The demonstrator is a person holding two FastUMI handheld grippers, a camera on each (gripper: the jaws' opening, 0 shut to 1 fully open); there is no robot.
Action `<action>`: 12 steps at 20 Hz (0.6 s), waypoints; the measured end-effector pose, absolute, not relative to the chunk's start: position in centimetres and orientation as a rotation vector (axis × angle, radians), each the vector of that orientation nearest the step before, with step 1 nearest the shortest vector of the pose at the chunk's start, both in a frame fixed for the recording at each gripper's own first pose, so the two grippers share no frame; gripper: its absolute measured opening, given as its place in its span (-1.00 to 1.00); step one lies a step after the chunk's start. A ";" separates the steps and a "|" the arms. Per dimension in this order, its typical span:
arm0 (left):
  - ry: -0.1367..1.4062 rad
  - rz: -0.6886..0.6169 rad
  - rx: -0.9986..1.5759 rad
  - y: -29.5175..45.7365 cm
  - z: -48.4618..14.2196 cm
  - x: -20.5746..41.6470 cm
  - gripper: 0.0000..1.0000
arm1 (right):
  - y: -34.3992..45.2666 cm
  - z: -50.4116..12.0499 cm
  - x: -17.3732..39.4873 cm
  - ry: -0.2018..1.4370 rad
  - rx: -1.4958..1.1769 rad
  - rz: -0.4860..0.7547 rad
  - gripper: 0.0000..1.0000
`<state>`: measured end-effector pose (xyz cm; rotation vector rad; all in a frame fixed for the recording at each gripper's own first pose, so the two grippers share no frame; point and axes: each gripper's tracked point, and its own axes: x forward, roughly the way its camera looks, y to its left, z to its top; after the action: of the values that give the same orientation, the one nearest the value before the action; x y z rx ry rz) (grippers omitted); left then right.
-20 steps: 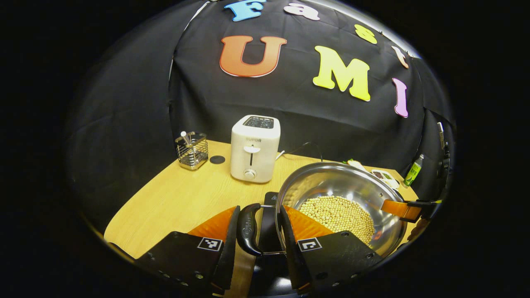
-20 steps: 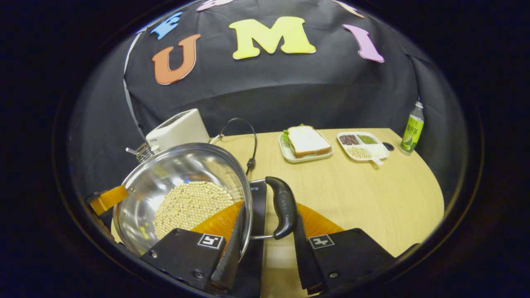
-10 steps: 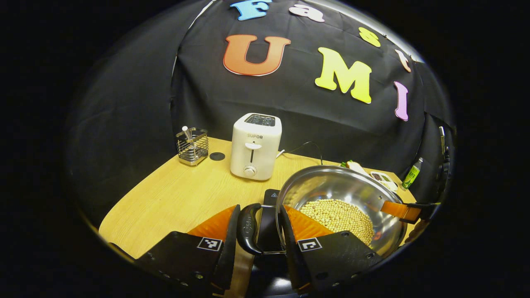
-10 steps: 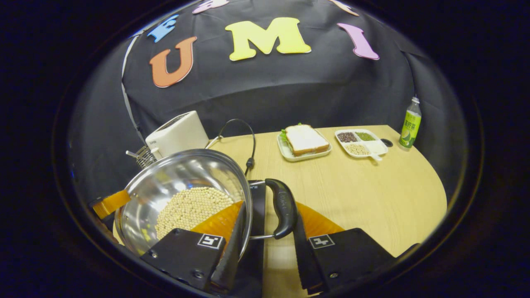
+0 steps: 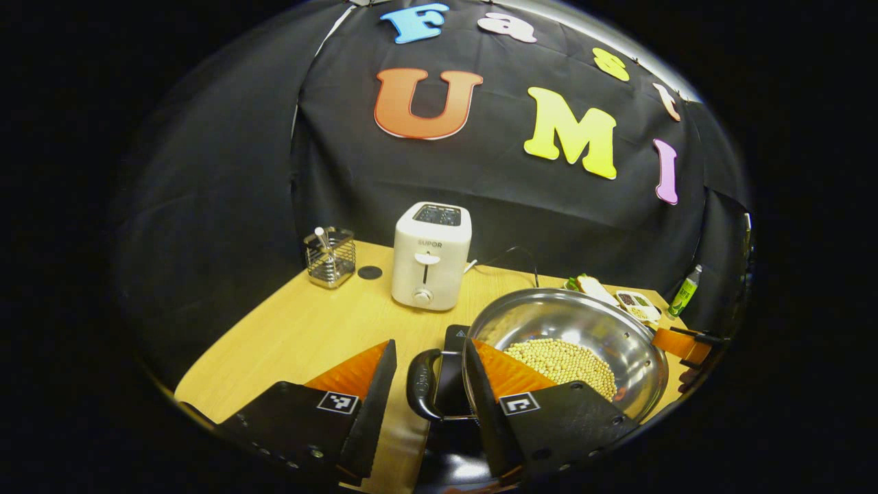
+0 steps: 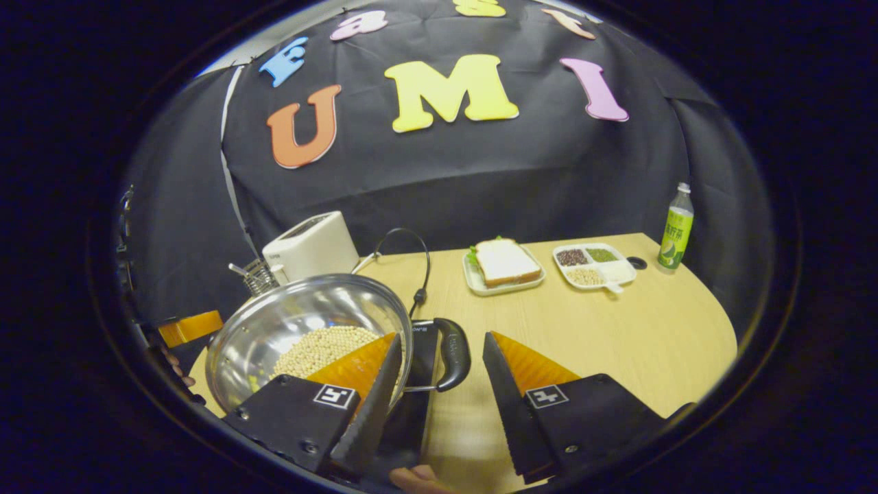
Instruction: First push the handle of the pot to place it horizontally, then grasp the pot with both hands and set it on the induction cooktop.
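Left gripper view: pot [image 5: 583, 329] handles crosswise.

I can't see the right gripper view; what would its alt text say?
The open right tool straddles a black side handle of a steel pot of soybeans, over a black cooktop. Behind stand a sandwich plate and bottle.

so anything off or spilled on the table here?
Nothing stands out. The beans sit inside the pot, none on the table. The pot sits level on the cooktop; the toaster and bottle stand upright.
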<state>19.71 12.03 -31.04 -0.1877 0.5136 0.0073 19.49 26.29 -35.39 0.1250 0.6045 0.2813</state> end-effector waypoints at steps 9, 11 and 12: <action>0.347 0.017 -0.110 9.9 -22.2 14.3 0.92 | 22.8 -26.1 13.5 0.431 0.103 0.305 0.94; 0.301 0.029 -0.077 9.4 -20.0 12.4 0.92 | 21.1 -24.0 11.4 0.392 0.100 0.297 0.95; 0.284 0.028 -0.063 8.9 -19.1 11.5 0.91 | 20.4 -22.9 10.5 0.371 0.100 0.296 0.95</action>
<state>11.53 8.85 -19.14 -0.0633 0.2840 0.0282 10.48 20.40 -22.89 0.1004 0.3707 0.2958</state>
